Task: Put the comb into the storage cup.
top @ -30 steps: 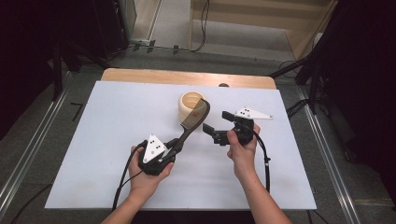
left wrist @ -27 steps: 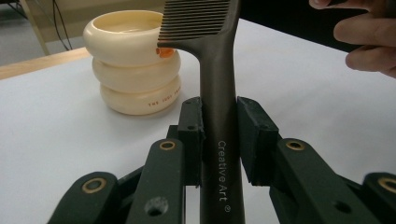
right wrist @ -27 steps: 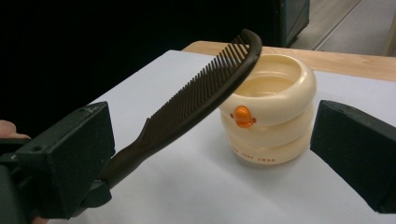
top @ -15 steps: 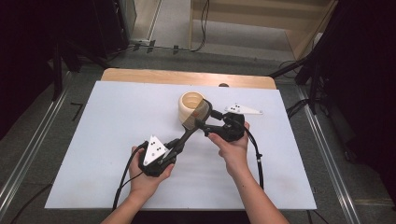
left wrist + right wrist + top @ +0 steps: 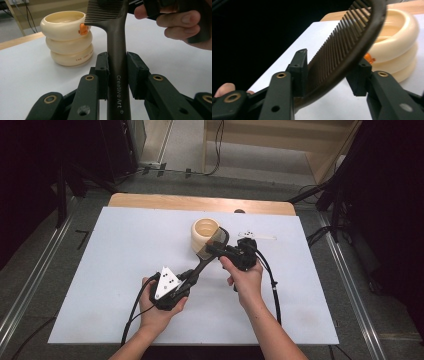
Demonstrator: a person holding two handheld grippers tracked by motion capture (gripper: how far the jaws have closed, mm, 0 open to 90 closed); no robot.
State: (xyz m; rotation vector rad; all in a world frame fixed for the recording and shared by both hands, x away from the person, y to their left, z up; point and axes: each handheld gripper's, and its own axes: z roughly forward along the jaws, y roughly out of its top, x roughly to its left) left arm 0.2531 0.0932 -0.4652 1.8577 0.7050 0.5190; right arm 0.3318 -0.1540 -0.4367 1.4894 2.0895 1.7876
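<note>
Comb [image 5: 207,256]: held off the bench near its back edge, teeth by the cream ringed pot [image 5: 204,234]. Left claw [image 5: 117,72] clamped on the handle. Right claw [image 5: 329,75] has just been closing round the toothed head, pads not yet pressing. Judged light, rigid, smooth plastic; teeth fragile, so grip the spine

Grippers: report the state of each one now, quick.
Left gripper: shut on the comb handle.
Right gripper: jaws just closing around the comb's toothed head, pads not yet pressing; open.
</note>
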